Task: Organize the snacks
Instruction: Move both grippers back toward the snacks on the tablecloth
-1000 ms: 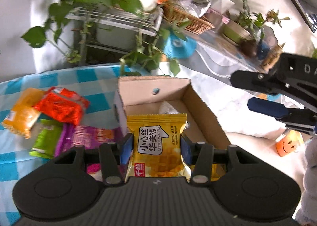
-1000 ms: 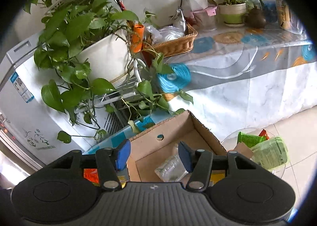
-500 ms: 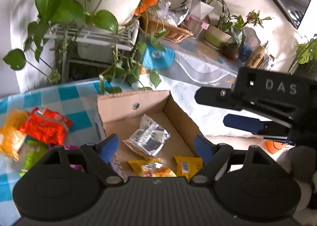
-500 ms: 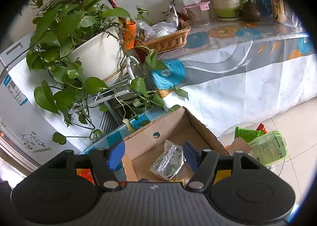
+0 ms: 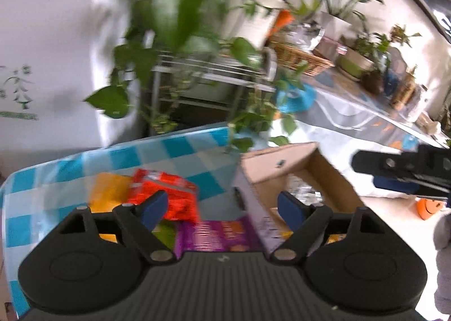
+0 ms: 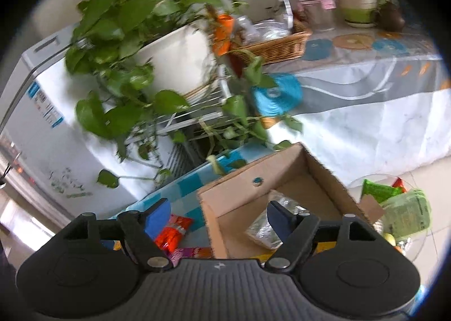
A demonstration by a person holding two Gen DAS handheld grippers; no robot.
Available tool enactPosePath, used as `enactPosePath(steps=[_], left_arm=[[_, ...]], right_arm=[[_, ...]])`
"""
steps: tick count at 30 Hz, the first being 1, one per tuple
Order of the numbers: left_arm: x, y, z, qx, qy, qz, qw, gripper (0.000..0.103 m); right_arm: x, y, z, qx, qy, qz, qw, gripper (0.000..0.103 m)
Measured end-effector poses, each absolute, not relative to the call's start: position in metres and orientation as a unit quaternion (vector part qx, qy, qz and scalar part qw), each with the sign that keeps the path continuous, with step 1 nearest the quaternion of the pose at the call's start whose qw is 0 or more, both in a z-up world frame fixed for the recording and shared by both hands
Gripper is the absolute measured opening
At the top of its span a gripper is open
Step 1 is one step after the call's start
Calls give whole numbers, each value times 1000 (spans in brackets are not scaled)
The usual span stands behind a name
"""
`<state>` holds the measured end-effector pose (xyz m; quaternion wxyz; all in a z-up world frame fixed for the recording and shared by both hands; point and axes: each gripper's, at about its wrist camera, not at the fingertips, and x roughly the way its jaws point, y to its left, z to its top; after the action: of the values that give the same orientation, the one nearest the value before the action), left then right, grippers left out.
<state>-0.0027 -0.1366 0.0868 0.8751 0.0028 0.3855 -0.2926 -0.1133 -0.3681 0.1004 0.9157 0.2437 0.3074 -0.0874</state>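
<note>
Left wrist: left tongs (image 5: 222, 205) gape empty over the snack packets (image 5: 166, 197) left of the cardboard box (image 5: 296, 180); right wrist: right tongs (image 6: 215, 215), empty, opening astride the box's (image 6: 267, 180) wall, could snag it.

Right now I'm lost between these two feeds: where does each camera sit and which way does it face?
Left wrist: on the left claw, looking down at the snack packets on the checked tablecloth; its open fingers and the right claw show.
Right wrist: on the right claw, jaws opening and empty, looking down over the cardboard box.
Shared: box, red packet, plants, wicker basket.
</note>
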Motion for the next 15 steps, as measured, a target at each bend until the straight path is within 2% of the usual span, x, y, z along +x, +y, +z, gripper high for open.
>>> enactPosePath(steps=[8, 15], left_arm=[[38, -83, 78, -1, 388, -234, 891, 86], [64, -69, 54, 34, 399, -206, 893, 86]], right_arm=[[-97, -342, 93, 228, 331, -39, 915, 82], [-83, -318, 83, 207, 354, -5, 912, 82]])
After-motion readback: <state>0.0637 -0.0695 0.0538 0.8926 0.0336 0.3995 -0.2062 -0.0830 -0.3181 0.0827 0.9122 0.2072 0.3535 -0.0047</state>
